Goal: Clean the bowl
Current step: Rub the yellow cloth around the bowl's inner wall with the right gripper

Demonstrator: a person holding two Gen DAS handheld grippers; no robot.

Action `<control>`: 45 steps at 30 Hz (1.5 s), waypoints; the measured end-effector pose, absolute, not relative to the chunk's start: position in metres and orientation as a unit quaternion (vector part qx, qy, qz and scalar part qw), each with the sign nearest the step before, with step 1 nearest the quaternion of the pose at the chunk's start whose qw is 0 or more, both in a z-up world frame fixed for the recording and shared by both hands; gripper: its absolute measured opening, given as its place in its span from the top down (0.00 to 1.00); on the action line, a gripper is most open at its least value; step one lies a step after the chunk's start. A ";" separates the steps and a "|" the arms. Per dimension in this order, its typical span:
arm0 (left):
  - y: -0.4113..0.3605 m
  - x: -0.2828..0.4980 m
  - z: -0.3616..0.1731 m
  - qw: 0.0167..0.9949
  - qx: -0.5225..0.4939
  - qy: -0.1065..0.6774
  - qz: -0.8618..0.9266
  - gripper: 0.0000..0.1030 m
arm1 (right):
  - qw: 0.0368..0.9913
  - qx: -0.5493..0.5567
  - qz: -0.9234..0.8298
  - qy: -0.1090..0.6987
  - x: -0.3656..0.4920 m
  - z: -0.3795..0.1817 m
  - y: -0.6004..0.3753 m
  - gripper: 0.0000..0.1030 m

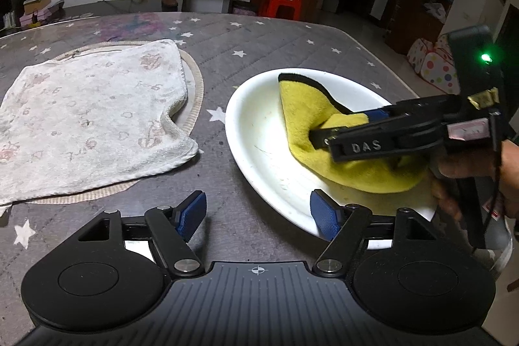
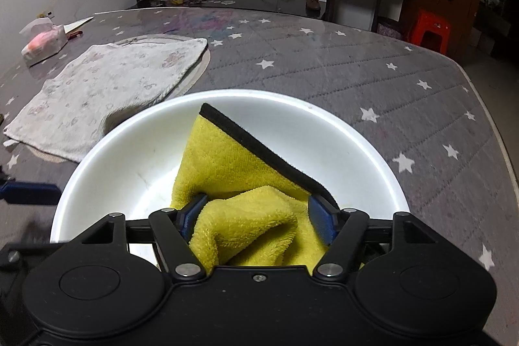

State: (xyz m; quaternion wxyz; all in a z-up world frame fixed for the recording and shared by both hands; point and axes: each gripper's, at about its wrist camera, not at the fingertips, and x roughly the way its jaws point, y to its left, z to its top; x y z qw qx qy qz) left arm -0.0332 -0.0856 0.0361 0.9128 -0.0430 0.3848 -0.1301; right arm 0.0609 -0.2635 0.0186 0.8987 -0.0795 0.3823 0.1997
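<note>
A white bowl [image 1: 249,119] [image 2: 129,158] stands on the grey star-patterned table. Inside it lies a crumpled yellow cloth [image 1: 301,106] [image 2: 220,158] with a black edge. My right gripper [image 2: 258,216] [image 1: 340,127] reaches into the bowl from the right. Its blue pads stand apart with a slack fold of the cloth between them. My left gripper [image 1: 258,214] hovers open at the bowl's near-left rim; one pad is over the rim, the other over the table, with nothing gripped. One of its fingers [image 2: 29,192] shows beside the bowl in the right wrist view.
A worn white towel [image 1: 90,119] [image 2: 110,93] lies on a round mat [image 1: 194,93] left of the bowl. A tissue pack [image 2: 42,42] sits at the far left. The table's rounded edge [image 2: 486,106] runs close on the right. A hand [image 1: 470,164] holds the right gripper.
</note>
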 end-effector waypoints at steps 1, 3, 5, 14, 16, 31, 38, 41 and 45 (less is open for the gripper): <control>-0.085 -0.034 0.036 0.913 -0.044 0.384 -0.130 0.29 | 0.899 -0.080 0.200 0.382 0.063 0.019 -0.261 0.31; -0.084 -0.035 0.037 0.913 -0.045 0.384 -0.128 0.29 | 0.899 -0.081 0.200 0.382 0.067 0.019 -0.257 0.30; -0.083 -0.036 0.038 0.914 -0.046 0.383 -0.127 0.28 | 0.898 -0.083 0.200 0.384 0.069 0.019 -0.255 0.30; -0.079 -0.043 0.042 0.917 -0.045 0.378 -0.120 0.24 | 0.896 -0.091 0.199 0.386 0.076 0.019 -0.238 0.29; -0.076 -0.045 0.043 0.918 -0.045 0.378 -0.114 0.23 | 0.896 -0.091 0.200 0.386 0.077 0.019 -0.233 0.29; -0.061 -0.048 0.033 0.914 -0.048 0.396 -0.080 0.22 | 0.891 -0.096 0.214 0.390 0.059 0.020 -0.227 0.28; -0.057 -0.047 0.028 0.912 -0.049 0.400 -0.076 0.22 | 0.885 -0.105 0.229 0.392 0.043 0.021 -0.228 0.28; -0.057 -0.047 0.025 0.911 -0.045 0.403 -0.071 0.22 | 0.883 -0.108 0.235 0.392 0.037 0.021 -0.230 0.28; -0.059 -0.047 0.023 0.913 -0.033 0.401 -0.069 0.22 | 0.881 -0.107 0.238 0.395 0.028 0.022 -0.236 0.28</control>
